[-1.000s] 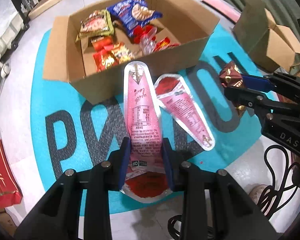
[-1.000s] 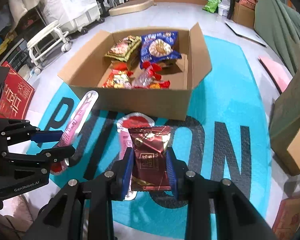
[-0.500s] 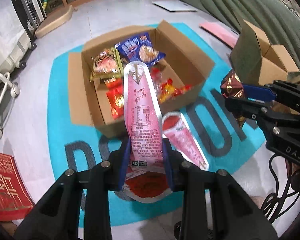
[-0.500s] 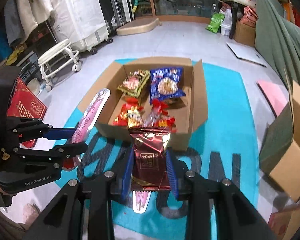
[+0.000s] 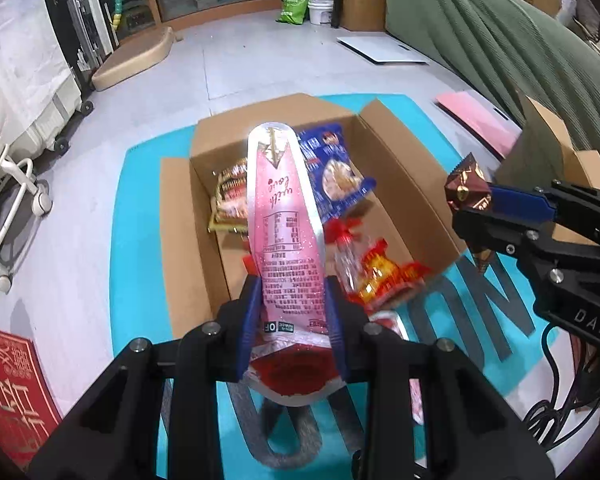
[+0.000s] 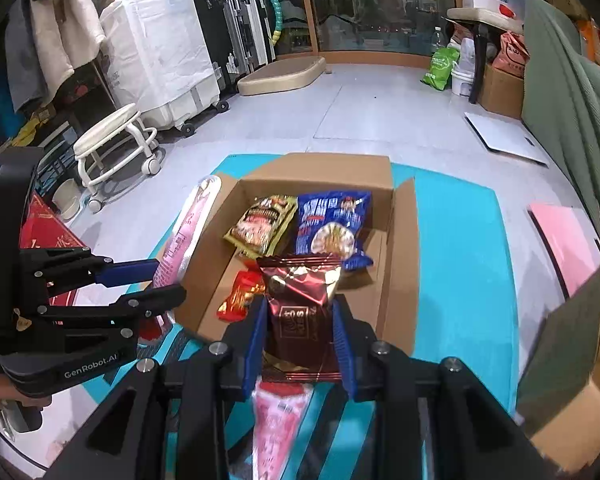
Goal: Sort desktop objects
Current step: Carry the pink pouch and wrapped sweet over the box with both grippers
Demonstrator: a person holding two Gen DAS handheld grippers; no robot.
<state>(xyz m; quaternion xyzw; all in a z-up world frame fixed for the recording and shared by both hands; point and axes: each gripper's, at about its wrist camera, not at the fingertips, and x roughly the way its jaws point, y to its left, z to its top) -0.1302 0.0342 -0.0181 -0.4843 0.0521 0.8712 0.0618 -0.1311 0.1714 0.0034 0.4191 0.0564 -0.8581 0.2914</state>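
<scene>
My left gripper (image 5: 292, 320) is shut on a long pink cone-shaped snack packet (image 5: 284, 224) and holds it up over the near edge of an open cardboard box (image 5: 184, 216). My right gripper (image 6: 300, 340) is shut on a dark red foil snack packet (image 6: 300, 300), raised above the box's near wall (image 6: 400, 280). The box holds a blue snack bag (image 6: 332, 224), a yellow-red bag (image 6: 260, 224) and small red packets (image 5: 380, 272). A second pink cone packet (image 6: 276, 424) lies on the mat below my right gripper. Each gripper shows in the other's view, the left (image 6: 148, 280) and the right (image 5: 476, 200).
The box sits on a teal mat (image 6: 460, 240) with large grey letters. Another open cardboard box (image 5: 560, 160) stands at the right. A red card (image 5: 8, 392) lies at the left. A wheeled white stool (image 6: 112, 148), luggage and a green cloth (image 6: 572, 80) surround the mat.
Both grippers have risen and moved forward toward the box with their packets still held. The second pink cone packet stays on the mat, now below and behind the fingers.
</scene>
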